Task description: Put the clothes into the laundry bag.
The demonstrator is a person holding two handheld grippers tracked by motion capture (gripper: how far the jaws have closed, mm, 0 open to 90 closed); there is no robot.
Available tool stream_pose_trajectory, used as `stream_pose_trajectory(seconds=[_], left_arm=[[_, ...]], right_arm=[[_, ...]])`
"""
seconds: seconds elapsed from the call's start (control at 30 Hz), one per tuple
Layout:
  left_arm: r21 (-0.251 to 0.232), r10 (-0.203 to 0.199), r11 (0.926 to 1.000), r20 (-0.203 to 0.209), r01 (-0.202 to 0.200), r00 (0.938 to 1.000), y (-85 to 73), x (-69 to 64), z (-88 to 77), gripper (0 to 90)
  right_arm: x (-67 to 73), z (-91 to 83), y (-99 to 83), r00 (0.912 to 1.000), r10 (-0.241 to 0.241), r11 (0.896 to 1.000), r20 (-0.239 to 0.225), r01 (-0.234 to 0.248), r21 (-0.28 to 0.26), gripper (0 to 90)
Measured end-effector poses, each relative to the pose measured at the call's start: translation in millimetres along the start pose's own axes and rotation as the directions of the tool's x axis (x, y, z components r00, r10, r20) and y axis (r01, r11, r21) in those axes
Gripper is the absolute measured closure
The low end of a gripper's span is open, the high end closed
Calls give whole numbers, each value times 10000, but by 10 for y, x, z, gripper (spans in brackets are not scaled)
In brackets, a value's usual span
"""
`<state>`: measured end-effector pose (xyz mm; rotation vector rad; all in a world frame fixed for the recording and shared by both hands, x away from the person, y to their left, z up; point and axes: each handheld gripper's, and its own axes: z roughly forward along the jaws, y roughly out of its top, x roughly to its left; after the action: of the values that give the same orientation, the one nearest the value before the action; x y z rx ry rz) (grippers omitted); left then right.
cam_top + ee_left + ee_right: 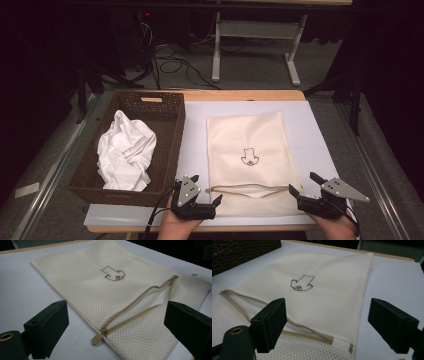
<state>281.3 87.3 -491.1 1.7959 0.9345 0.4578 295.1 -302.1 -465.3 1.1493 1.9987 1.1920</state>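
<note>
Lying flat on the white worktop (320, 145), a cream mesh laundry bag (250, 150) stretches away from the person, its zipper (247, 188) running across the near end and partly undone so the opening gapes a little. A small brown outline emblem (249, 157) sits near the bag's middle. In the left gripper view the tan zipper pull (98, 339) rests at the bag's edge, on the worktop between the 2 black fingers (48, 327).

The left gripper (206, 190) hovers at the bag's near left corner, held in the left hand (176, 225) that enters from the bottom edge; its fingers are spread wide with nothing between them but the corner of the bag below. The right gripper (303, 184) sits at the bag's near right corner, carried by the right hand (336, 224), angled inward toward the zipper. Its fingers (270, 322) are likewise released and apart, straddling the right end of the zipper, where a small white tab (340, 343) shows. Whether either gripper touches the mesh cannot be told.

To the left of the bag, a dark wicker basket (170, 145) stands on the worktop, holding a crumpled white garment (125, 150).
</note>
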Motion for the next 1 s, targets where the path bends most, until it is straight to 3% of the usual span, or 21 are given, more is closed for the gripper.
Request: stream_pose_trajectory(seconds=[0.23,0.37,0.47,0.67,0.73,0.87,1.0], left_arm=[[59,-116,9999,-114,116,9999,-5,3,-2,65],[49,29,10000,-99,-29,9999,-1,-16,3,75],[63,53,10000,-67,-53,10000,11,-25,17,79],[80,-109,9999,38,109,9999,23,-22,67,79],[65,-127,9999,93,126,9999,36,-19,75,79],[-15,-238,9997,121,238,9996,48,-18,84,82],[-34,-335,9994,148,335,9993,57,-8,88,84]], right_arm=[[-70,9,-44,9991,70,9997,412,-80,249,314],[-144,59,-103,9976,201,9969,667,-250,744,319],[-212,85,-163,9956,557,9913,753,-641,1146,336],[-265,118,-277,9945,713,9814,771,-838,1728,434],[-265,130,-327,9938,866,9735,698,-993,2058,495],[-245,167,-378,9924,1088,9555,572,-1202,2693,524],[-219,168,-398,9942,907,9553,585,-1034,2768,647]])
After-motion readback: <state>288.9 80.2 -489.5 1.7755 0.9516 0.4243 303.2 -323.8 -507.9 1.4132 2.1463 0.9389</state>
